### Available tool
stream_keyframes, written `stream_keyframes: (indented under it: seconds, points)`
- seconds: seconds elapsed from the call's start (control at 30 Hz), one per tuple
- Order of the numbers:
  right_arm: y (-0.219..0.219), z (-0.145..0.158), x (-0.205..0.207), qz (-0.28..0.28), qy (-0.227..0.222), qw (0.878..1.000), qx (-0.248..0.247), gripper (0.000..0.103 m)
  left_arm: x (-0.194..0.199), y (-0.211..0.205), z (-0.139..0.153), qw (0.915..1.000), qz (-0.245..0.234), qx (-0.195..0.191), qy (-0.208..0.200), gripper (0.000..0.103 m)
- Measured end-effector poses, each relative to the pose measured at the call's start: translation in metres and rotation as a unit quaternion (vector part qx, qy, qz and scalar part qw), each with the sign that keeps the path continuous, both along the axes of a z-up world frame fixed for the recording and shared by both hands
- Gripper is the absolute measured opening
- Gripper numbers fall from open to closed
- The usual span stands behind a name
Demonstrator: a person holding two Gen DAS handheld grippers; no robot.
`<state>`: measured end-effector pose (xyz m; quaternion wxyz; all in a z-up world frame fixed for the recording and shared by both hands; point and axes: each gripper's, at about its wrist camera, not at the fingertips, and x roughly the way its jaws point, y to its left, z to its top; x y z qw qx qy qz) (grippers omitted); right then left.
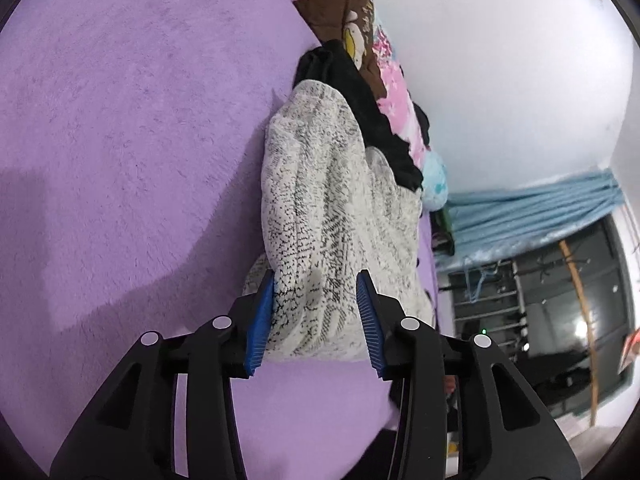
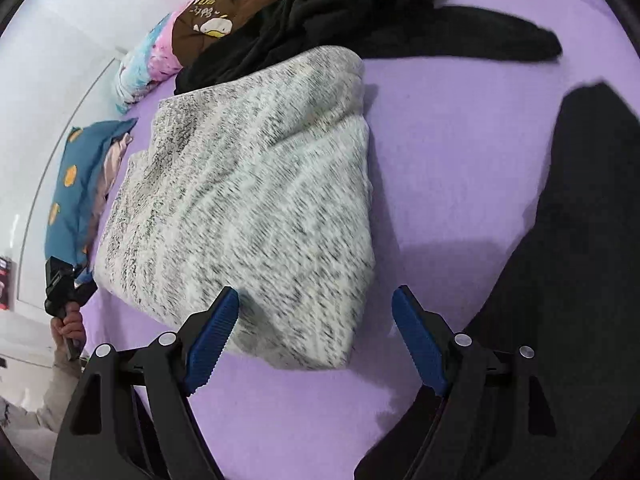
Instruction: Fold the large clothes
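Hand-held gripper (image 2: 316,304), right, spread wide above folded speckled sweater (image 2: 248,200) on purple fleece bed cover (image 2: 460,160), white wall (image 2: 48,40) behind.

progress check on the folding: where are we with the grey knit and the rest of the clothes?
Done: the speckled grey knit lies folded into a compact stack on the purple bed.
In hand: left gripper straddles its edge, not clamped; right gripper hovers open.
Left: black garments behind it lie unfolded.

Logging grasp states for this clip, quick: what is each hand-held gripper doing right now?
Left hand-held gripper: partly open, straddling the folded grey-and-white knitted sweater; grip cannot be told.
Right hand-held gripper: open, empty, above the sweater's near edge.
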<state>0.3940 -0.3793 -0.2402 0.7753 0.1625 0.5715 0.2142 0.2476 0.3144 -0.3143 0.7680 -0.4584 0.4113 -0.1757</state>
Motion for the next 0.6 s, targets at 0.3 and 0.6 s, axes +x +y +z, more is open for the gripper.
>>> stream_keyframes:
  seconds: [0.3,0.6]
  points:
    - [0.0,-0.005,-0.009,0.002,-0.028,0.997,0.077,0.023,0.015,-0.008,-0.001,0.9983,-0.045,0.028,0.025,0.046]
    - [0.0,0.024,-0.022,-0.007,-0.064,0.997,0.04,0.011,0.02,0.002,-0.019,0.9972,-0.009,-0.015,0.072,0.013]
